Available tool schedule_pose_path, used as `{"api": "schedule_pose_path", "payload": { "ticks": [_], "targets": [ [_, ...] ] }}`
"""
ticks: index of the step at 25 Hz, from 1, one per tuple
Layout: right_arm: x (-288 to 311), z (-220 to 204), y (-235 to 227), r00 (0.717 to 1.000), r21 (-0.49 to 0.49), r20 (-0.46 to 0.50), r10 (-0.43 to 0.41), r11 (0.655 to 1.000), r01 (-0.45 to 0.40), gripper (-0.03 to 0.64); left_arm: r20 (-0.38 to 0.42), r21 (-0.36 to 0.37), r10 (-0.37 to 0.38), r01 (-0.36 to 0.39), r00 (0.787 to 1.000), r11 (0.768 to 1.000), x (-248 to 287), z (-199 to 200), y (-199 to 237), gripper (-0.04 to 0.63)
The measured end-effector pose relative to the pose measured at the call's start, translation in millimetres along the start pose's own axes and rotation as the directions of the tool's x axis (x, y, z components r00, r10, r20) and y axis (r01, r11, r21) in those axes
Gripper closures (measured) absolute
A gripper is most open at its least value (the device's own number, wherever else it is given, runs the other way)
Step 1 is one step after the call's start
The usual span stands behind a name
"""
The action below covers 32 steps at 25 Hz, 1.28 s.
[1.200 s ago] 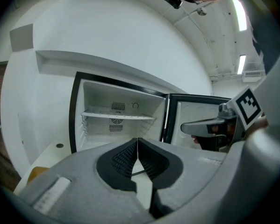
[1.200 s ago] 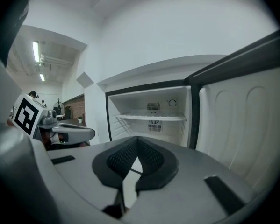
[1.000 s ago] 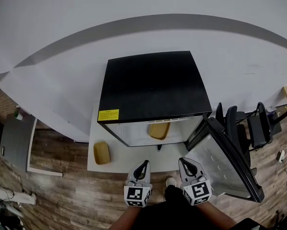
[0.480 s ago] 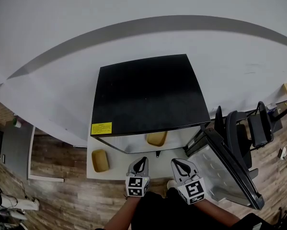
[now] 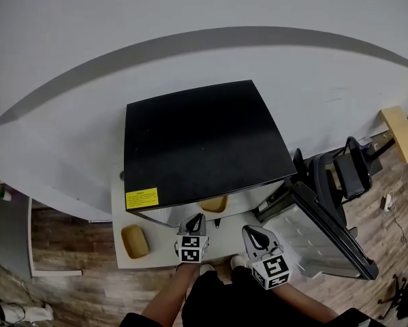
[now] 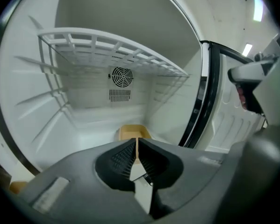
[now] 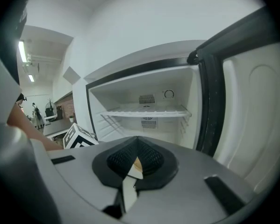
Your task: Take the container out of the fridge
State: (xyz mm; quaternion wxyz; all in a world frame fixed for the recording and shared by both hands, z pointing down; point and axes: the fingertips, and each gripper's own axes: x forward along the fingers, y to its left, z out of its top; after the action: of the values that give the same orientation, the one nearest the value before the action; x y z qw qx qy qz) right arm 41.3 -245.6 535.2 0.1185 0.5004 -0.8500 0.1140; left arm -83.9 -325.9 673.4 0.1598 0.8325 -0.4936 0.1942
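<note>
A tan container (image 5: 214,204) sits on the floor of the open black fridge (image 5: 204,142), near the front. In the left gripper view the container (image 6: 132,131) lies straight ahead, just past the tips of my left gripper (image 6: 137,140), which is shut and empty. From above, the left gripper (image 5: 195,218) points into the fridge opening, a short way left of the container. My right gripper (image 5: 253,231) hangs beside it to the right, in front of the opening, also shut with nothing held. In its own view the right gripper (image 7: 138,139) faces the fridge's white shelf (image 7: 147,112).
The fridge door (image 5: 326,234) stands swung open at the right. A second tan container (image 5: 134,241) rests on the white mat (image 5: 118,216) left of the fridge. A wire shelf (image 6: 116,48) spans the fridge above the container. Black chairs (image 5: 340,176) stand behind the door.
Both grippers have moved forward to the fridge opening, the left one closest to the container. The head view has shifted, so the fridge sits lower and more to the left.
</note>
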Motion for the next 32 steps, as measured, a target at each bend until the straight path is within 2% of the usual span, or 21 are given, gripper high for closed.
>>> {"api": "schedule_pose_path", "payload": {
  "ticks": [9,12,13,15,19,21,24,29,32],
  "targets": [
    [8,-9,-5,0.999,0.004,-0.014,-0.033,0.999,0.033,0.617,0.003,-0.054,0.007,-0.006,1.000,0.999,12,-3,14,0.577],
    [10,-9,-3,0.999,0.010,-0.016,-0.035,0.999,0.035,0.617,0.006,-0.132,-0.003,0.004,1.000,0.991,17,-5,19,0.575],
    [10,-9,-1,0.999,0.009,-0.017,-0.032,0.999,0.033,0.617,0.005,-0.169,-0.018,0.019,1.000,0.985,18,-5,18,0.563],
    [10,-9,3,0.999,0.003,-0.016,-0.029,1.000,0.029,0.617,-0.004,-0.202,-0.045,0.043,0.999,0.979,20,-6,16,0.460],
    [9,-7,1,0.999,-0.002,-0.012,-0.038,0.999,0.038,0.617,-0.009,-0.151,-0.025,0.023,1.000,0.988,25,-5,16,0.333],
    [8,-5,1,0.999,-0.005,-0.005,-0.042,0.999,0.042,0.617,0.000,-0.139,-0.012,0.012,1.000,0.990,26,-1,18,0.300],
    [9,-2,0,0.999,-0.013,0.002,-0.045,0.999,0.045,0.617,-0.012,-0.121,-0.012,0.010,1.000,0.993,33,1,21,0.281],
    [9,3,0,0.999,-0.027,0.017,-0.041,0.999,0.042,0.617,-0.029,-0.142,-0.012,0.008,1.000,0.990,44,2,24,0.281],
    [8,5,-2,0.999,-0.023,0.019,-0.045,0.999,0.046,0.617,-0.049,-0.119,-0.015,0.009,0.999,0.993,56,-2,26,0.281]
  ]
}}
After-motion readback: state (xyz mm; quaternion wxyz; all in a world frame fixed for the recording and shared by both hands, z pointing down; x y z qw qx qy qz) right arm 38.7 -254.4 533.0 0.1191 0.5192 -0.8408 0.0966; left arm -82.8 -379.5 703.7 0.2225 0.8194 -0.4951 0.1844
